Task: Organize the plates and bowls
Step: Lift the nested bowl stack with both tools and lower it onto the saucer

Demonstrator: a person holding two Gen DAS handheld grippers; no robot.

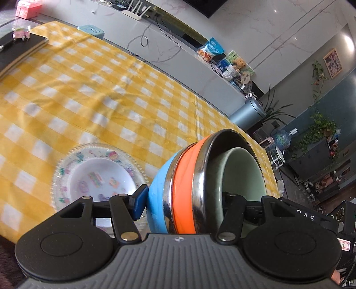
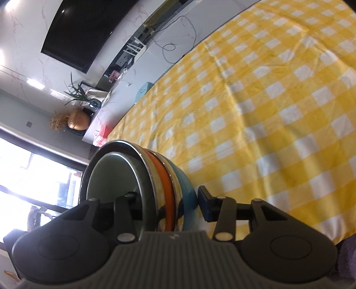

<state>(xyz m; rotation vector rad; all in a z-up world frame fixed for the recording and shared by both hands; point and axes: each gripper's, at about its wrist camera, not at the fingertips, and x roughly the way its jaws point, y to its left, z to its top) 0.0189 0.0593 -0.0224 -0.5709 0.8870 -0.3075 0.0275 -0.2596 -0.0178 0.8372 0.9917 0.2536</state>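
Observation:
A nested stack of bowls (image 1: 184,177), blue outside, then orange, with steel rims and a pale green bowl innermost, hangs tilted on its side above the yellow checked tablecloth (image 1: 111,89). My left gripper (image 1: 185,202) is shut on its wall, one blue pad (image 1: 140,204) outside on the blue bowl and the other finger inside the green one. In the right wrist view my right gripper (image 2: 166,202) is shut on the same stack of bowls (image 2: 164,173), with one finger inside and the blue pad (image 2: 204,204) outside. A glass plate (image 1: 66,169) holding a patterned white dish lies on the cloth to the left.
A black notebook (image 1: 20,49) and a pink box (image 1: 29,9) sit at the far left of the table. A teal box (image 1: 92,31) stands at the table's far edge, before a white counter (image 1: 178,57) with cables and snack packs. A black box (image 1: 322,217) is at the right.

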